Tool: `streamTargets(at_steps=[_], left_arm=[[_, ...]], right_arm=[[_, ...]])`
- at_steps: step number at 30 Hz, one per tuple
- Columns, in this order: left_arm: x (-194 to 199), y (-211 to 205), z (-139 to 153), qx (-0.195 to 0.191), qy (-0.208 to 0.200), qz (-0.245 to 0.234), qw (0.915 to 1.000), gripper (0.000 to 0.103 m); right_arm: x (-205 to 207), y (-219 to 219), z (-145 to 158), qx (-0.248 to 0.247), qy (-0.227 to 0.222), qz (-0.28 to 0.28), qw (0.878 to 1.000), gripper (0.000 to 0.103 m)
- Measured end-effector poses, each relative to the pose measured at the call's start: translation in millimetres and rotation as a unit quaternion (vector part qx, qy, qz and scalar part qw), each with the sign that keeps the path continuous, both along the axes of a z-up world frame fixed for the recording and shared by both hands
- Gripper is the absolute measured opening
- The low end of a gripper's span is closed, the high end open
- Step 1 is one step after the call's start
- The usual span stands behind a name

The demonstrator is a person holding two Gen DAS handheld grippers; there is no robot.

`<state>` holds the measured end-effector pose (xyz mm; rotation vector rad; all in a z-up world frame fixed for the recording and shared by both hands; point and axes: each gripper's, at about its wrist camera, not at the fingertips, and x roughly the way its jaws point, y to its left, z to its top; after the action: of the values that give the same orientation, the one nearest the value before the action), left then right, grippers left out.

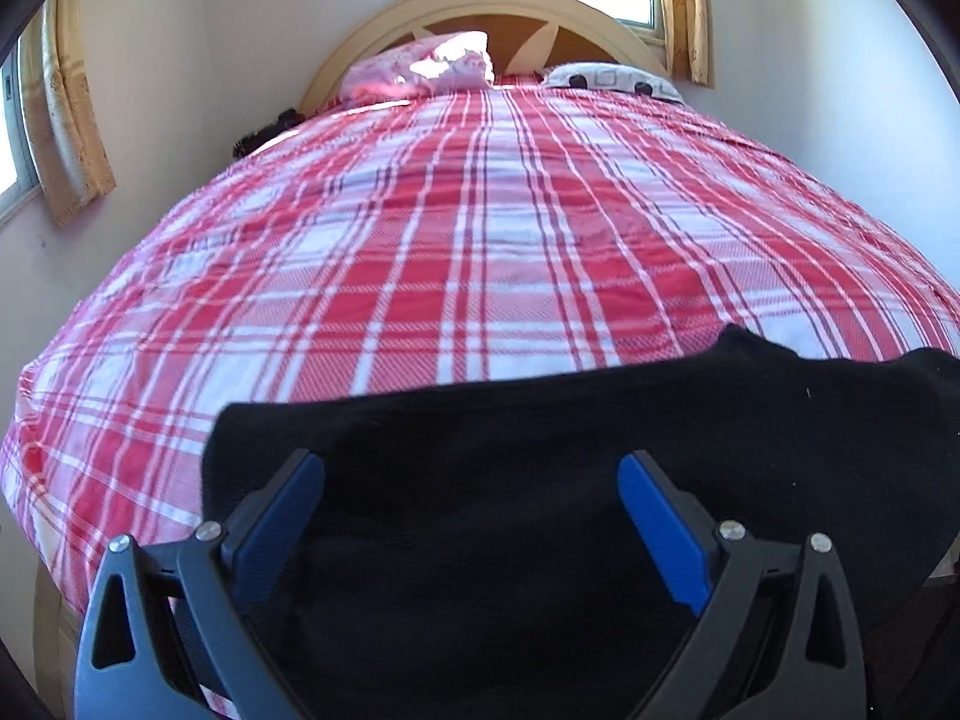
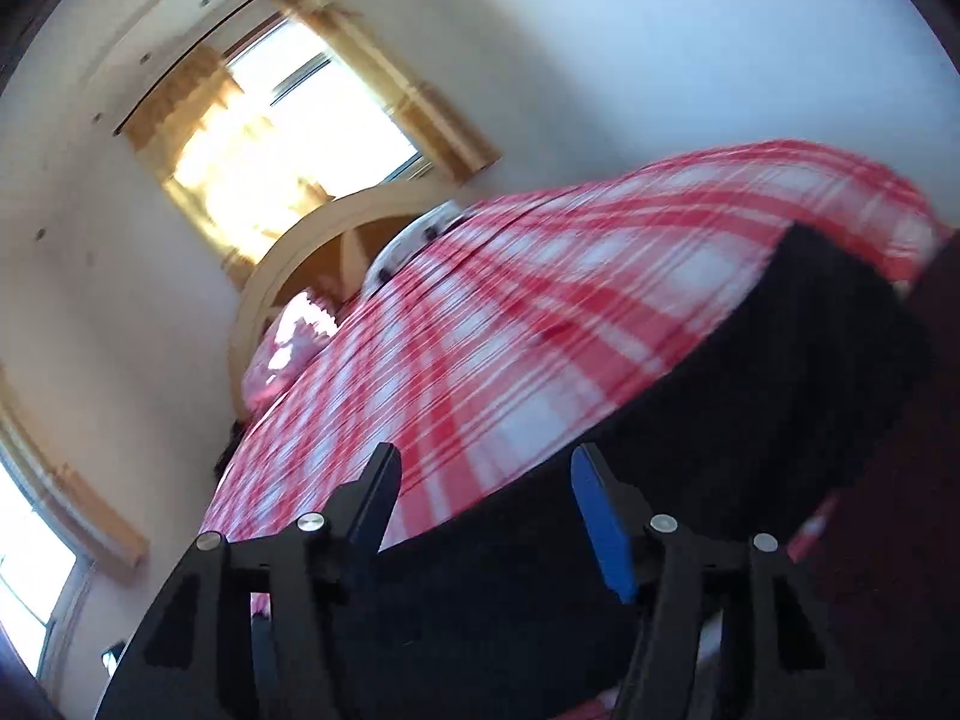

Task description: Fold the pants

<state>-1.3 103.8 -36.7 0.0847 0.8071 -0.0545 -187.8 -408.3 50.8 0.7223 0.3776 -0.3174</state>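
Black knit pants flat at near edge of red plaid bed. Left claw and right claw spread apart (gripping nothing). Looks pre-grasp; next, pinch an edge.

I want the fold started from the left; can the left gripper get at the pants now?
Probably yes: the left gripper is open right over the black pants, nothing between.
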Motion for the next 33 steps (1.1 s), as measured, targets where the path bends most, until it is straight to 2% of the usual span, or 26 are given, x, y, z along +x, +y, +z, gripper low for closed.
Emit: streamTargets(at_steps=[1, 3, 4, 5, 6, 8, 11, 15, 18, 21, 22, 23, 24, 28, 33], left_arm=[[0, -1, -1, 0.002, 0.003, 0.003, 1.0000, 0.101], [0, -3, -4, 0.007, 0.011, 0.009, 0.9999, 0.101], [2, -4, -7, 0.009, 0.019, 0.012, 0.9997, 0.101], [3, -4, -10, 0.009, 0.027, 0.014, 0.9995, 0.101], [4, -4, -12, 0.006, 0.034, 0.018, 0.9992, 0.102], [4, -3, -13, -0.001, 0.036, 0.026, 0.9990, 0.102], [2, -6, -13, 0.010, 0.035, 0.028, 0.9990, 0.102], [1, -6, -13, 0.010, 0.036, 0.032, 0.9988, 0.103], [2, -6, -14, 0.012, 0.036, 0.032, 0.9987, 0.103], [3, -6, -14, 0.011, 0.038, 0.034, 0.9986, 0.103], [3, -6, -14, 0.011, 0.038, 0.034, 0.9986, 0.103], [4, -6, -14, 0.011, 0.038, 0.034, 0.9986, 0.103], [4, -6, -14, 0.010, 0.038, 0.034, 0.9986, 0.103], [3, -6, -14, 0.010, 0.038, 0.035, 0.9986, 0.103], [5, -5, -15, 0.007, 0.038, 0.030, 0.9988, 0.103]], right_arm=[[-15, -21, -1, 0.003, 0.004, -0.039, 0.999, 0.061], [-49, -66, -6, 0.012, 0.029, -0.137, 0.990, 0.061], [-64, -85, -11, 0.025, 0.034, -0.166, 0.985, 0.059], [-76, -104, -20, 0.044, 0.030, -0.171, 0.984, 0.049], [-82, -115, -25, 0.055, 0.034, -0.169, 0.984, 0.038], [-74, -130, -35, 0.056, 0.065, -0.147, 0.985, 0.034], [-59, -141, -46, 0.042, 0.092, -0.141, 0.985, 0.034], [-52, -162, -56, 0.073, 0.083, -0.138, 0.984, 0.034], [-38, -168, -53, 0.033, 0.104, -0.126, 0.986, 0.034], [-31, -174, -51, 0.027, 0.101, -0.112, 0.988, 0.031], [-31, -176, -50, 0.029, 0.099, -0.113, 0.988, 0.029], [-32, -176, -49, 0.028, 0.100, -0.113, 0.988, 0.009], [-31, -176, -47, 0.023, 0.102, -0.108, 0.989, 0.004], [-32, -164, -37, 0.014, 0.098, -0.079, 0.992, 0.004], [-51, -160, -27, -0.002, 0.080, -0.126, 0.989, 0.005]])
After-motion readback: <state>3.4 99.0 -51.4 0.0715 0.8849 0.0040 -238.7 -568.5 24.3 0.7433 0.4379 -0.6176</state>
